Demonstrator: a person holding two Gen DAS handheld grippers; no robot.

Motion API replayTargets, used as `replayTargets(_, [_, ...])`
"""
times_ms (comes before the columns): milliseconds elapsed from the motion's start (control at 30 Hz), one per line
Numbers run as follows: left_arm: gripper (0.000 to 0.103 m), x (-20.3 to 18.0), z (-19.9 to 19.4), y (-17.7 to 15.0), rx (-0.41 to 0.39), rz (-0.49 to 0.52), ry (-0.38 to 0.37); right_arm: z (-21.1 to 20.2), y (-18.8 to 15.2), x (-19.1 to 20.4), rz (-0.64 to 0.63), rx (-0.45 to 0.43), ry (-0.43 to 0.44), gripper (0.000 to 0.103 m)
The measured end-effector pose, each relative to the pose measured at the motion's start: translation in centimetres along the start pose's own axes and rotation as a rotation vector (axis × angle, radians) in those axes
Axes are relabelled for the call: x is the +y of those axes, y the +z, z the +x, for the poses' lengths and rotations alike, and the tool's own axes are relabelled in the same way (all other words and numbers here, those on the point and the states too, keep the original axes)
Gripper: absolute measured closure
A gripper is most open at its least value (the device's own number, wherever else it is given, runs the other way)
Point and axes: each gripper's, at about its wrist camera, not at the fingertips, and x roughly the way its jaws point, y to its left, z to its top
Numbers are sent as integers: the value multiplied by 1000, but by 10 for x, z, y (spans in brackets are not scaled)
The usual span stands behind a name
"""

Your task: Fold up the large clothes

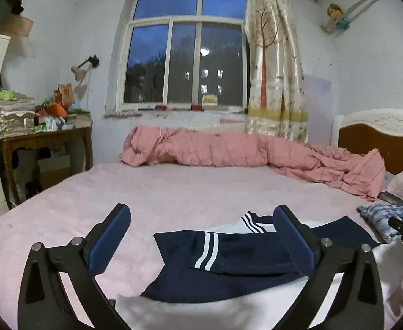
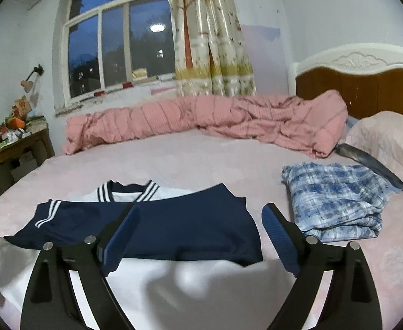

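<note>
- A crumpled pink quilt (image 2: 207, 121) lies along the bed's (image 1: 151, 189) far edge, under the window (image 1: 186, 55).
- A tree-print curtain (image 1: 275, 63) hangs at the window's right side.
- A cluttered wooden side table (image 1: 44, 137) stands beside the bed's far left corner.
- The carved headboard (image 2: 366, 77) closes the right end.

Dim, bluish indoor light; ceiling lamp mirrored in window (image 1: 186, 52). Strong fisheye bending, black corners. Soft blur on white cloth (image 2: 173, 288) nearby.

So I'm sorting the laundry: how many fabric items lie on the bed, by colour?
Navy and white: 1, the sailor top
Blue plaid: 1, the folded garment
Pink: 2, the rumpled quilt and the pillow
Total: 4
</note>
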Motion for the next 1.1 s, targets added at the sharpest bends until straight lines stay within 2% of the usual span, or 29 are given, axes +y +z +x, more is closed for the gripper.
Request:
replayTargets(33, [0, 0, -7, -2, -15, 2, 1, -5, -2, 1, -2, -11, 7, 2])
replayTargets(67, [0, -1, -14, -4, -31, 6, 3, -11, -4, 2, -4, -21, 11, 0])
replayTargets(200, [0, -8, -35, -19, -77, 33, 18, -33, -14, 5, -6, -57, 22, 0])
replayTargets(300, [0, -13, -43, -34, -64, 24, -5, -46, -22, 6, 14, -61, 40, 0])
replayTargets(467, [0, -25, -46, -50, 31, 67, -24, -49, -33, 11, -13, 19, 82, 0])
replayTargets(600, [0, -41, -49, -74, 81, 147, -42, -42, -47, 23, -79, 143, 92, 0])
replayTargets(767, [0, -64, -44, -101, 185, 248, -59, -38, -76, 38, -184, 278, 125, 0])
replayTargets(900, [0, -75, -41, -118, 256, 300, -77, -43, -95, 53, -299, 319, 165, 0])
replayTargets(1100, [0, -80, -36, -142, 359, 337, -71, -43, -110, 68, -401, 384, 206, 0])
